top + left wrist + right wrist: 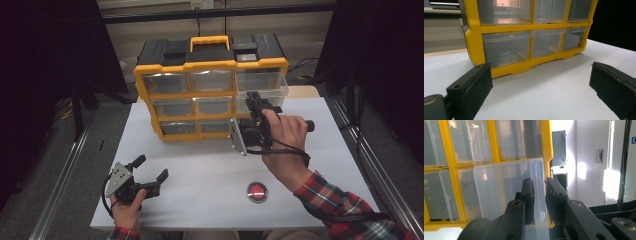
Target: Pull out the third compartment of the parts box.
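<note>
High view: yellow drawer cabinet (210,95) at upper centre of white table (200,165). Right gripper (257,107) at pulled-out clear drawer (265,92), right column; jaws astride drawer's side wall (540,195), whether pads press it cannot tell. Left gripper (150,170) lower left, jaws spread, nothing between. Red button (257,191) at lower centre.

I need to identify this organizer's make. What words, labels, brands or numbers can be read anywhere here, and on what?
None can be read.
Clear drawer in the yellow organizer: small pale marks on its wall, too blurred to read.
Red button: no legible text.
</note>
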Demonstrator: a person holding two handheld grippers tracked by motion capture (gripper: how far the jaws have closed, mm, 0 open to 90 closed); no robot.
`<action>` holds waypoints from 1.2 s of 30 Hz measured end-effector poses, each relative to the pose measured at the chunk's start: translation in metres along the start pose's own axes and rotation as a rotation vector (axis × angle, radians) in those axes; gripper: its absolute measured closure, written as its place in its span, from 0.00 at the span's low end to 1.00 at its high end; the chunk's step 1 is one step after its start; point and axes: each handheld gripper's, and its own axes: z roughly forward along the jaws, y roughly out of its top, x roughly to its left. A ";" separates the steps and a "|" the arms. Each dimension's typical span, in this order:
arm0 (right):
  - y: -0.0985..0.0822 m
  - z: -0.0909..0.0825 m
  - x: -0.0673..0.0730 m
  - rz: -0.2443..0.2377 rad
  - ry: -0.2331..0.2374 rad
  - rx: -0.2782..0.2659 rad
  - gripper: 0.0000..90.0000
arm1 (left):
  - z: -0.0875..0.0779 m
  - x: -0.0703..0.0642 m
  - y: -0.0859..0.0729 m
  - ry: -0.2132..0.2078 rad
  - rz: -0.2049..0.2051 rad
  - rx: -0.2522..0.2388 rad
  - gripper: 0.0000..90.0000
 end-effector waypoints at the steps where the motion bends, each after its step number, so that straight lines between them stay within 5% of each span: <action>1: 0.000 0.000 0.001 0.008 0.001 -0.008 0.84 | 0.000 0.000 0.000 0.000 0.001 -0.002 0.05; 14: -0.004 -0.004 0.008 0.123 -0.009 -0.040 0.74 | -0.001 0.001 0.000 -0.002 0.020 0.013 0.05; 36: -0.033 -0.014 0.036 0.550 0.057 -0.099 0.50 | 0.000 0.000 -0.001 -0.003 0.004 0.006 0.05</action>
